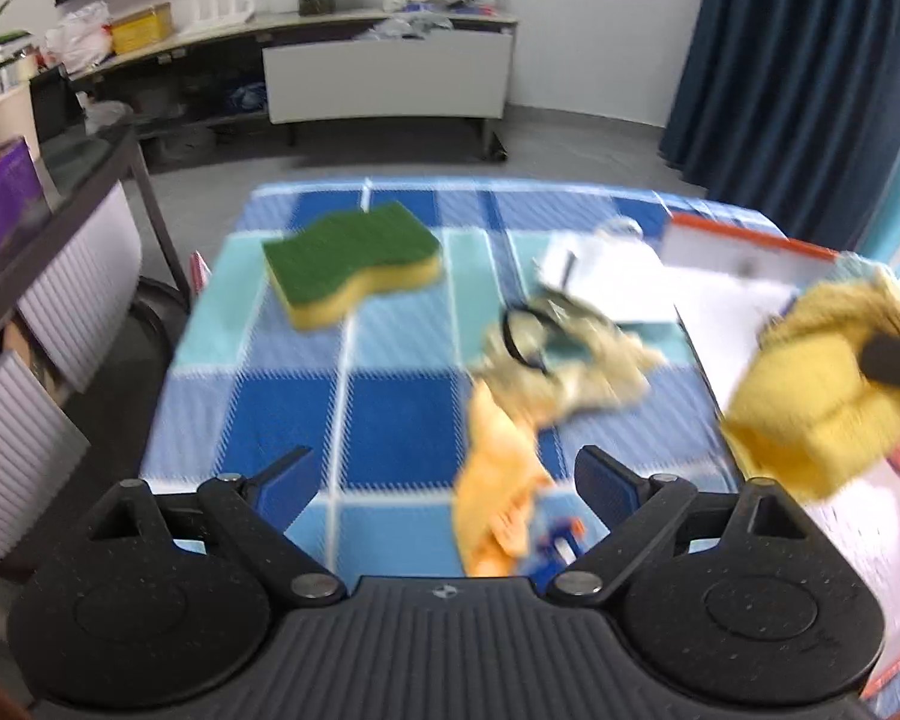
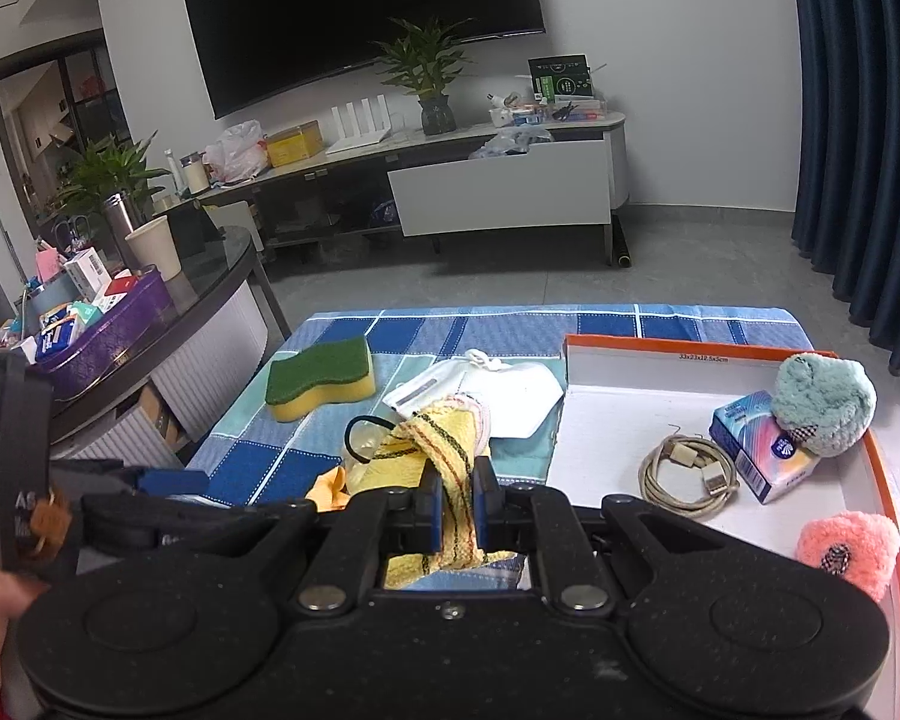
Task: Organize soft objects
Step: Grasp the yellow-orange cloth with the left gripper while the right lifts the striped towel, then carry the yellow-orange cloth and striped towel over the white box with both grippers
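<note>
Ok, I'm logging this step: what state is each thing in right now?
Left tongs: open, empty.
Right tongs: shut on the yellow cloth.
Sponge: flat on the tablecloth, green side up.
White tray: holds cable, small box, teal and pink fluffy items.

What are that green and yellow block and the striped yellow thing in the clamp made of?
The block looks like a kitchen sponge: matte yellow foam under a rough green scouring layer. The striped yellow cloth, pinched in the right gripper, seems to be soft woven cotton or terry, judging by its limp folds and looped texture.
</note>
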Demonstrator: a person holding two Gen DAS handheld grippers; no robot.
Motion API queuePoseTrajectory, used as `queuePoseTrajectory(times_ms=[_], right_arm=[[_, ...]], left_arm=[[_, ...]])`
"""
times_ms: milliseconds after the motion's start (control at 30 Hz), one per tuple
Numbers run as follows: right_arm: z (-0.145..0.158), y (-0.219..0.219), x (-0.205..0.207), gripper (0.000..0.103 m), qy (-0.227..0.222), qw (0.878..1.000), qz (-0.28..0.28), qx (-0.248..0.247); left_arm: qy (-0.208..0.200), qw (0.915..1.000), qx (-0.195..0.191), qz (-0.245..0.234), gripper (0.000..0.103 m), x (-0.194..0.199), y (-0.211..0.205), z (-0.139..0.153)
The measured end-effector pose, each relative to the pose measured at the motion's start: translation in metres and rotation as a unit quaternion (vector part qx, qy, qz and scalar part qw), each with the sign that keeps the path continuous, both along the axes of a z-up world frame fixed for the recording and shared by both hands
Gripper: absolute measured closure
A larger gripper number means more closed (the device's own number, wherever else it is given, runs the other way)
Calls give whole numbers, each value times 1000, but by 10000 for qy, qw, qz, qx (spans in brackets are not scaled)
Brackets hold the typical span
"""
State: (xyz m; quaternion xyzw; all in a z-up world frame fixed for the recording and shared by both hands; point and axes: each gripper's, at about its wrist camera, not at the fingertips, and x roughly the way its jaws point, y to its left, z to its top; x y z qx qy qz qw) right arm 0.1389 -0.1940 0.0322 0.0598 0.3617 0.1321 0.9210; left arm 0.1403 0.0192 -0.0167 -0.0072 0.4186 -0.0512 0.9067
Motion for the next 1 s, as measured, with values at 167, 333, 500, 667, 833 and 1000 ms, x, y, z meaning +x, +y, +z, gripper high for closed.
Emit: queuePoseTrajectory(times_ms=[167, 333, 500, 667, 833, 1000], right_arm=[[0, 1, -5, 90, 10, 10000, 3, 41], [-1, 3, -6, 90, 34, 10000, 14, 17], [-3, 4, -5, 90, 75, 10000, 8, 16], [-3, 4, -7, 90, 69, 10000, -17, 1], [0, 5, -10, 90, 8, 10000, 5, 26], [5, 7, -16, 90, -44, 10000, 34, 52]], left_arm=[[116, 9998, 80, 115, 16, 9, -2, -16], [175, 9998, 19, -21, 29, 20, -10, -28], [132, 9991, -367, -166, 76, 20, -13, -26], [-68, 9985, -536, -84, 79, 11, -6, -16], [-413, 9987, -311, 1, 79, -4, -5, 10], [-535, 9978, -359, 144, 79, -19, -5, 31]])
